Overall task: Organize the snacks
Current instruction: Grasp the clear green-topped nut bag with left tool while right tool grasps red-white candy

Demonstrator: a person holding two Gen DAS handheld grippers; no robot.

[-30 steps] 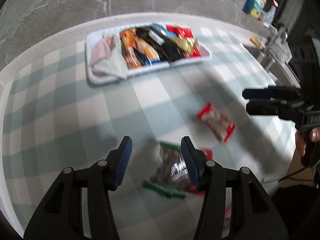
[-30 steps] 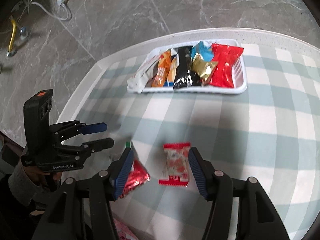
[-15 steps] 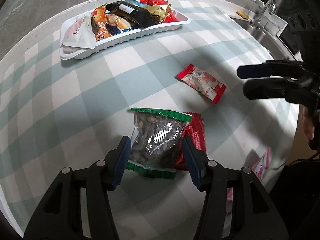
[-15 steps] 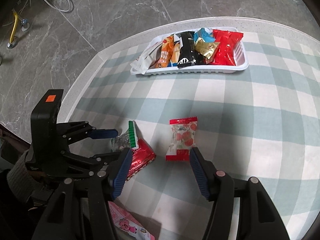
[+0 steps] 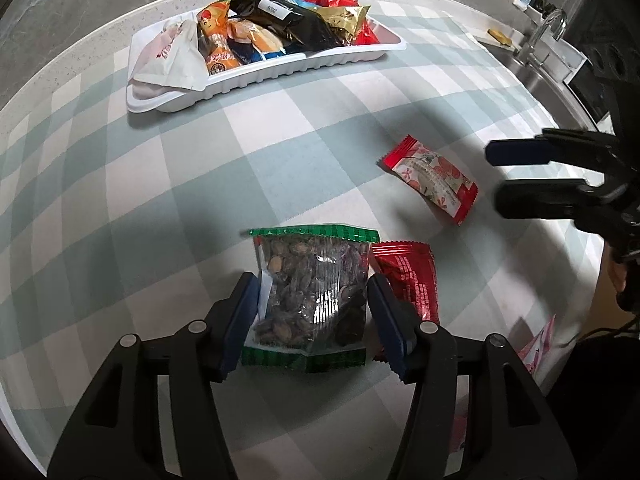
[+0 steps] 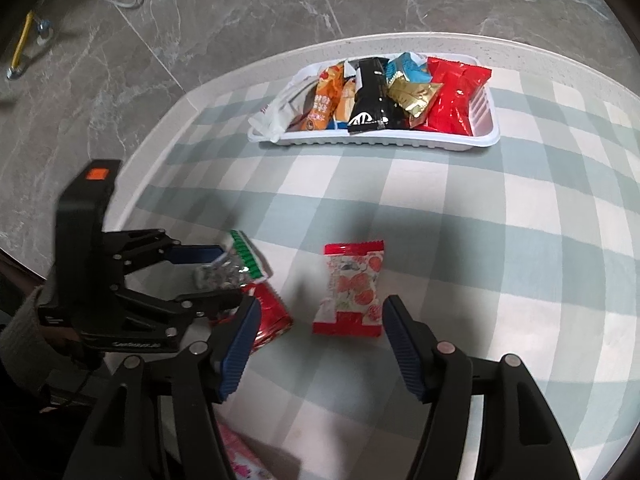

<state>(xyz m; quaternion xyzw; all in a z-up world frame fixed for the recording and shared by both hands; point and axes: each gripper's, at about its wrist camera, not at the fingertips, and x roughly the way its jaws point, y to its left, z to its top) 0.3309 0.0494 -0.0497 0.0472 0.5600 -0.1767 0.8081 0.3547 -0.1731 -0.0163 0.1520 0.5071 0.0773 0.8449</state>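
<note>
left tool – astride nut bag | right tool – astride red-white packet

A round table with a speckled pale rim, covered by a green-and-white checked cloth, stands on a grey marble-look tiled floor, with a steel sink and curved tap at one side.
</note>
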